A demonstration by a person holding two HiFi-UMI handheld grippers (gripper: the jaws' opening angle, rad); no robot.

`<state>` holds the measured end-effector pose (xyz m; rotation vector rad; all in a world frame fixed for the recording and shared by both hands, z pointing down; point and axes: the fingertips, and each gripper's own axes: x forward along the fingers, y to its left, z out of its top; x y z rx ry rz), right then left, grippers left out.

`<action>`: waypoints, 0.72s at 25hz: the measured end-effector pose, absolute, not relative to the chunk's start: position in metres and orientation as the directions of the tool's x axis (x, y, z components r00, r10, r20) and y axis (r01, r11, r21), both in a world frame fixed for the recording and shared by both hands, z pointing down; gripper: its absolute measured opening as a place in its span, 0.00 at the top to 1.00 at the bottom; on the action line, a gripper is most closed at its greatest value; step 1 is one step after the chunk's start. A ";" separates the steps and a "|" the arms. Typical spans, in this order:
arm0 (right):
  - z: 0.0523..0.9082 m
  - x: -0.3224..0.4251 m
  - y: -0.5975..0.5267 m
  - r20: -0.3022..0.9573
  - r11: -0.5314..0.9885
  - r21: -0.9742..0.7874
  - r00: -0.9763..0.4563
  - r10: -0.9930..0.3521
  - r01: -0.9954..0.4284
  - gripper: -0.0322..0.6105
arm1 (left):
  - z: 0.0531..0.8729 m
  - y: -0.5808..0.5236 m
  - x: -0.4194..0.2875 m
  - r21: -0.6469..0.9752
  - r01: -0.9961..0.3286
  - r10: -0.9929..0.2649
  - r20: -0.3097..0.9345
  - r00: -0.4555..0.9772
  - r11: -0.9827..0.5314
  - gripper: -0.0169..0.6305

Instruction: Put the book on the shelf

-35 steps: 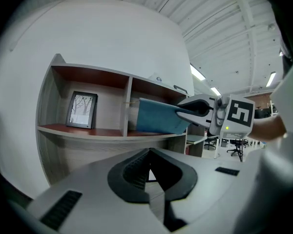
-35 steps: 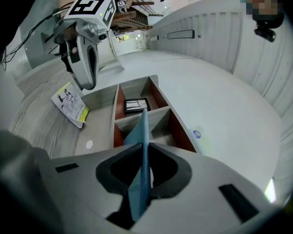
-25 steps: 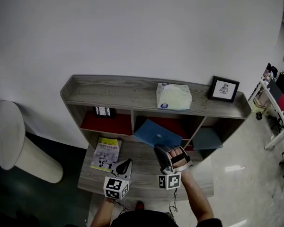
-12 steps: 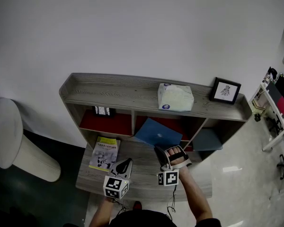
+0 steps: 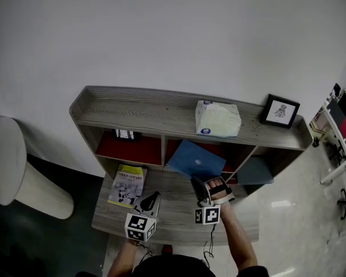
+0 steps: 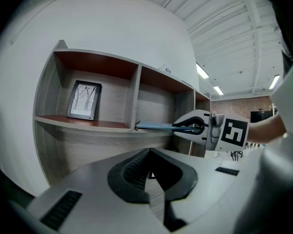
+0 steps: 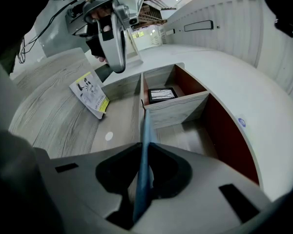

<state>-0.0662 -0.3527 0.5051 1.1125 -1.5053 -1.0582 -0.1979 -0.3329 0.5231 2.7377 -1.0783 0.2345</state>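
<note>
Book [image 5: 195, 160], pinched edge-on in our right gripper [image 5: 196, 184], could snag the shelf divider [image 5: 162, 150] and twist out of grip.

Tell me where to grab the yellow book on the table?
The yellow book lies flat, cover up, so only a thin edge fits between jaws. Probably pinch its near short edge, coming from the person's side: that edge faces the left gripper.

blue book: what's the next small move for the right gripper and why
Probably slide the blue book forward into the middle compartment, clear of the divider: the right gripper clamps its near edge, and its far corner sits at the divider's front.
</note>
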 end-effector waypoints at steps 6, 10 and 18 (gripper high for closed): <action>0.507 -0.065 -0.353 0.185 0.208 0.965 -0.146 -0.972 -0.163 0.84 | 0.527 -0.336 -0.192 0.120 -0.678 -0.646 0.223 0.730 -0.725 0.97; 0.508 -0.064 -0.353 0.164 0.187 0.965 -0.136 -0.977 -0.181 0.83 | 0.528 -0.336 -0.191 0.124 -0.677 -0.645 0.223 0.731 -0.725 0.97; 0.507 -0.070 -0.350 0.186 0.230 0.918 -0.162 -0.969 -0.324 0.57 | 0.530 -0.330 -0.194 0.122 -0.678 -0.643 0.235 0.729 -0.725 0.97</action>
